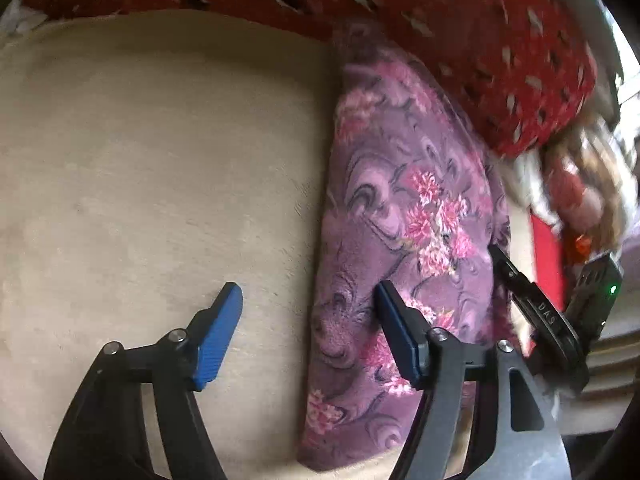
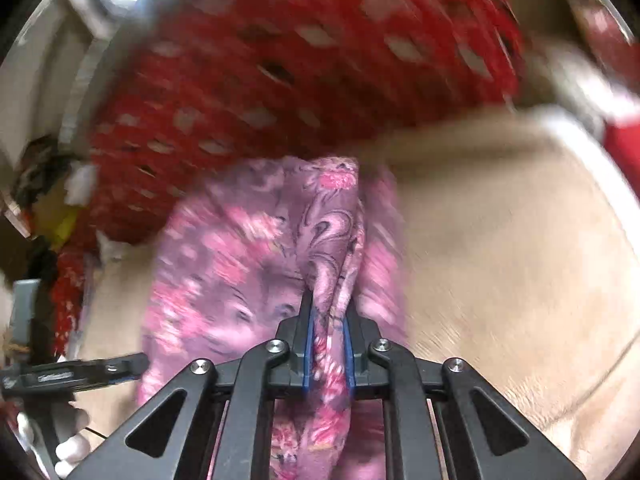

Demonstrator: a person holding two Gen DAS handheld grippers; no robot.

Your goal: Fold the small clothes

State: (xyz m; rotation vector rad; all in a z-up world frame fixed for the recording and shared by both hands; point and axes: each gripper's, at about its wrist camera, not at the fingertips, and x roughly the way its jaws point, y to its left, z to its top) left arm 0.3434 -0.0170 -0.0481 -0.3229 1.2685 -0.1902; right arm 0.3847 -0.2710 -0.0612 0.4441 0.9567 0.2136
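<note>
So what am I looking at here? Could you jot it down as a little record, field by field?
Job: folding small clothes
Garment: purple floral cloth, lying partly folded in a long strip
Surface: beige cover
Left claw: open, holding nothing, one finger over the beige cover, the other over the cloth
Right claw: shut on a bunched fold of the purple floral cloth
Behind: red patterned fabric along the far edge
Image quality: right view blurred

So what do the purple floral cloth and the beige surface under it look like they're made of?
Purple cloth: looks like soft, matte fleece or plush; it bunches thickly where the right tool pinches it. Beige surface: seemingly short-napped, suede-like upholstery, with faint brush marks.
</note>
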